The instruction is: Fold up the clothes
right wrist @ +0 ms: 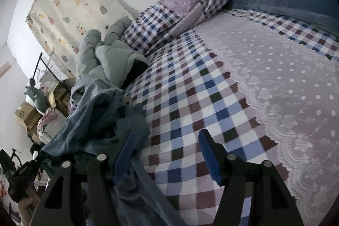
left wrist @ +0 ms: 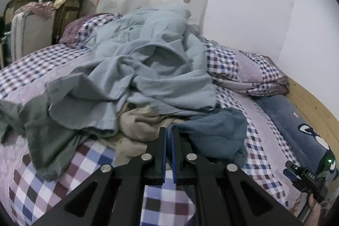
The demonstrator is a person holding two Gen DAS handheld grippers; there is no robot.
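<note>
Left gripper (left wrist: 169, 130) jaws pressed together, pinching an edge of the dark blue-grey garment (left wrist: 214, 132) that lies near right on the checked and dotted bedsheet (left wrist: 63, 173). Pale blue-grey crumpled clothes pile (left wrist: 148, 69) sits behind it, mid-bed, with a beige fabric piece (left wrist: 137, 122) under its near edge. Right gripper (right wrist: 167, 139) jaws stand well apart, nothing between them; its left finger (right wrist: 125, 151) touches the dark blue cloth (right wrist: 101, 120), right finger over bare sheet (right wrist: 190, 99). Navy plush pillow (left wrist: 296, 130) far right by the wooden bed frame (left wrist: 313, 103).
</note>
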